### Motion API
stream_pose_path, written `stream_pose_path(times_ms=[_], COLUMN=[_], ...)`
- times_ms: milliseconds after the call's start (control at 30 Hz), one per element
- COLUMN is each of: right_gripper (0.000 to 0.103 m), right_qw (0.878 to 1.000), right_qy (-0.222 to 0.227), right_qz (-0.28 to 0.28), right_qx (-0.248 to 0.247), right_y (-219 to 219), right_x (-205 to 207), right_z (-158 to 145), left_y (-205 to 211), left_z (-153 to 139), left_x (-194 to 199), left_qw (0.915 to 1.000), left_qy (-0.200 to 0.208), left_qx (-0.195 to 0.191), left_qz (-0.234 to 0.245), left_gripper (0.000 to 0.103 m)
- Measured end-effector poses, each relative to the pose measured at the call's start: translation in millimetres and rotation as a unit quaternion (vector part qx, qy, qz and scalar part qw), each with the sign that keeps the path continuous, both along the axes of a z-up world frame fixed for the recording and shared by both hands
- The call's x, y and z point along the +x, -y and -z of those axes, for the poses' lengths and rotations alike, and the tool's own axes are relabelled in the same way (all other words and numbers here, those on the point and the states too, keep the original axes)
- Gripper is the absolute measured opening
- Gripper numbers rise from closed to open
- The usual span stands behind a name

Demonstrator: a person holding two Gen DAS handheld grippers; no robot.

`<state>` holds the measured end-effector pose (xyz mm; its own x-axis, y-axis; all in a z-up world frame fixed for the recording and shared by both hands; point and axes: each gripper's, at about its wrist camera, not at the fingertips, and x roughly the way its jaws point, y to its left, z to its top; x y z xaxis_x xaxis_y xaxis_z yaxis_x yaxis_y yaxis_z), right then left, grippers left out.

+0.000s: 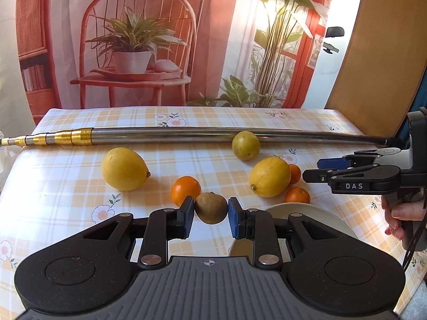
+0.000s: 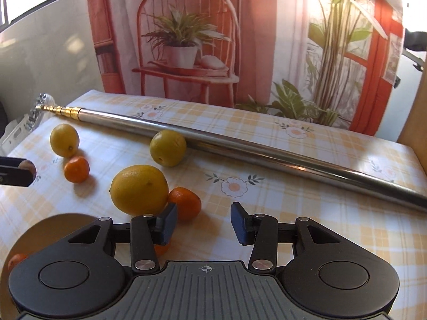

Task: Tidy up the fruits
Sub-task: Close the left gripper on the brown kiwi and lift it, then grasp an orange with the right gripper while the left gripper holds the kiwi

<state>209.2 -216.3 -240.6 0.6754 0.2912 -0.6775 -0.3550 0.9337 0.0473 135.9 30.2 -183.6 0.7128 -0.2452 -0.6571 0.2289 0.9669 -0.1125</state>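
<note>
Left hand-held gripper [image 1: 211, 214] pinches a brown kiwi [image 1: 211, 208] above the counter [image 1: 66, 194], while the right hand-held gripper [image 2: 204, 222] gapes empty, lemon [image 2: 139, 190] at ten o'clock.

A glossy, smooth tablecloth [image 1: 80, 186] covers the table. On it lies a polished metal pole [image 1: 186, 134] with shiny brass-coloured rings at its nine o'clock end. The lemons [image 1: 124, 169] have dimpled, slightly shiny peel; the brown fruit [image 1: 211, 208] looks matt and rough. The left gripper [image 1: 210, 217] is matt black plastic.
</note>
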Motion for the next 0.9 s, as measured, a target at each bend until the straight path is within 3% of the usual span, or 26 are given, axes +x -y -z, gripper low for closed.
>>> stream_pose_path(times_ms=[467, 600, 667, 900], right_gripper=[0.038, 0.035, 0.027, 0.026], right_qw=[0.994, 0.994, 0.994, 0.997], right_qy=[0.001, -0.005, -0.013, -0.018], right_qz=[-0.074, -0.077, -0.083, -0.060], right_qx=[-0.075, -0.072, -0.072, -0.045], right_y=[-35, -36, -36, -29], right_x=[22, 28, 30, 28], right_z=[10, 13, 15, 17], left_y=[0, 0, 1, 2], left_z=[4, 6, 6, 8], left_x=[-4, -5, -6, -7], left_qw=[0.9999, 0.9998, 0.9997, 0.9996], left_qy=[-0.002, -0.005, -0.006, -0.008], left_qx=[-0.009, -0.013, -0.013, -0.012], left_qz=[0.014, 0.017, 0.018, 0.024], left_gripper=[0.029, 0.029, 0.029, 0.029])
